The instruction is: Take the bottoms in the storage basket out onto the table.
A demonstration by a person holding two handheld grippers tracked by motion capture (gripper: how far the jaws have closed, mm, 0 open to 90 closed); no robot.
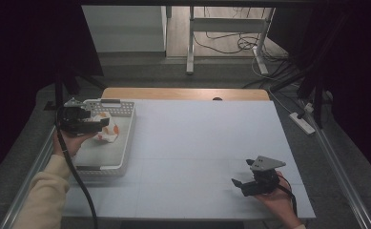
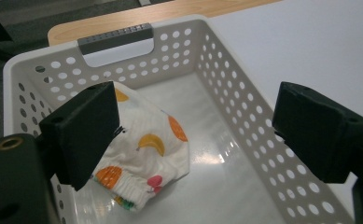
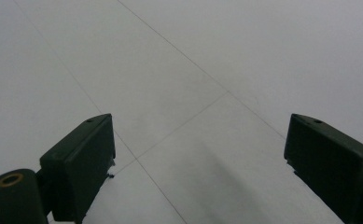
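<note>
Cloth point(image 2: 144, 154) partly hidden behind left gripper's point(image 2: 195, 135) finger.

Cloth point(image 1: 108, 132) in basket point(image 1: 126, 143) (far end); left gripper point(image 1: 97, 123) above basket; right gripper point(image 1: 239, 184) well right of basket, nearer.

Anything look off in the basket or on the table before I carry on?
Nothing stands out. The patterned cloth lies crumpled inside the white basket, which sits square on the table. Left gripper hovers open above it; right gripper open over bare table.
</note>
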